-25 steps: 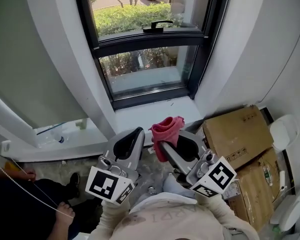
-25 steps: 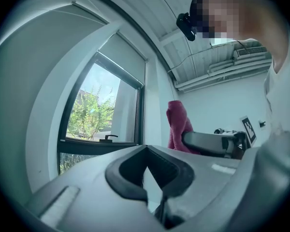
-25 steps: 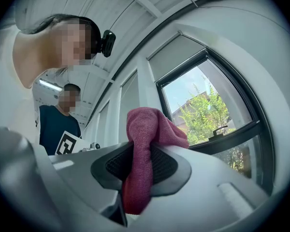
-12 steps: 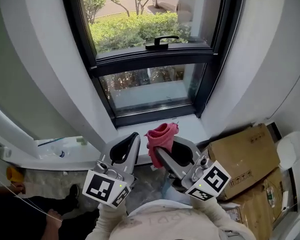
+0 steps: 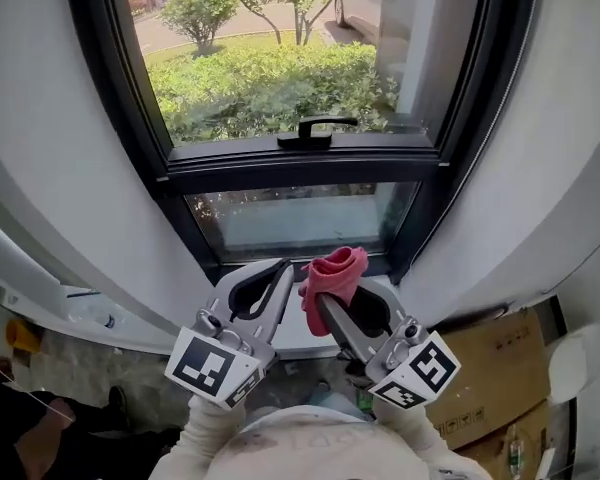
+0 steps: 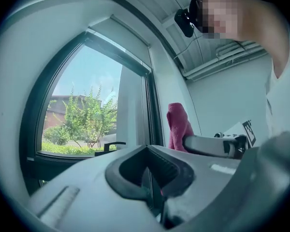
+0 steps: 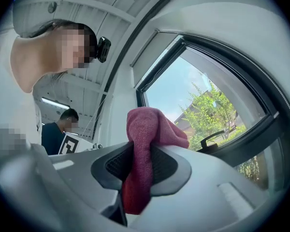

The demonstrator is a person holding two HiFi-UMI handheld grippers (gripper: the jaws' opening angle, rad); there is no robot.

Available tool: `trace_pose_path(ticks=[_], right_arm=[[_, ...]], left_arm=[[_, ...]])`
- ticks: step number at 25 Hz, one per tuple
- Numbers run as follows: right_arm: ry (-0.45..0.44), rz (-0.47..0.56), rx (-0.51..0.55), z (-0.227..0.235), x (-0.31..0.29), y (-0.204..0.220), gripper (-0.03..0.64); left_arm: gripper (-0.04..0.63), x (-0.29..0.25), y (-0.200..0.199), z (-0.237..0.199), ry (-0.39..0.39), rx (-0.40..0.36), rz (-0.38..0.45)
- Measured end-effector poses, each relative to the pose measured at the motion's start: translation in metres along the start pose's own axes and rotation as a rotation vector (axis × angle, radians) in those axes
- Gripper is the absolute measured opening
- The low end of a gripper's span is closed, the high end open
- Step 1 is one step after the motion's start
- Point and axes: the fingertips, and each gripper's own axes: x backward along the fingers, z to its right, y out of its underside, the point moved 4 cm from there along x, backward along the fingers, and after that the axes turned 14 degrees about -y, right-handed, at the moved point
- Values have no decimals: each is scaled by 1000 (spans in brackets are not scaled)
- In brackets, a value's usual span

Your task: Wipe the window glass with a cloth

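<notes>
The window (image 5: 280, 78) has a black frame, an upper pane with a black handle (image 5: 315, 128) and a lower pane (image 5: 300, 218). A pink-red cloth (image 5: 332, 273) is pinched in my right gripper (image 5: 325, 303), which is shut on it just below the lower pane. In the right gripper view the cloth (image 7: 142, 153) bulges above the jaws with the handle (image 7: 210, 139) beyond. My left gripper (image 5: 280, 278) sits beside it, shut with nothing between its jaws. The left gripper view shows its closed jaws (image 6: 147, 178), the cloth (image 6: 179, 127) to the right and the glass (image 6: 82, 110) ahead.
White wall reveals (image 5: 60, 198) flank the window on both sides. A white sill (image 5: 310, 333) lies under the grippers. Cardboard boxes (image 5: 490, 388) stand at the lower right. A second person (image 7: 55, 129) stands behind me in the right gripper view.
Both grippers have risen toward the window with the cloth still held, and the head view has tilted up, so more of the upper pane shows.
</notes>
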Motion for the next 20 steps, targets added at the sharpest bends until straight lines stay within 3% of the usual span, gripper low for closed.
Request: trace_pose_path(ticks=[7, 12, 20], right_arm=[[-29, 19, -100, 53, 7, 17, 109], [-27, 27, -124, 74, 3, 22, 109], [6, -21, -106, 94, -26, 29, 109]], left_arm=[[0, -46, 21, 0, -56, -42, -85], [0, -64, 21, -12, -87, -50, -77], [0, -81, 22, -51, -96, 7, -43]])
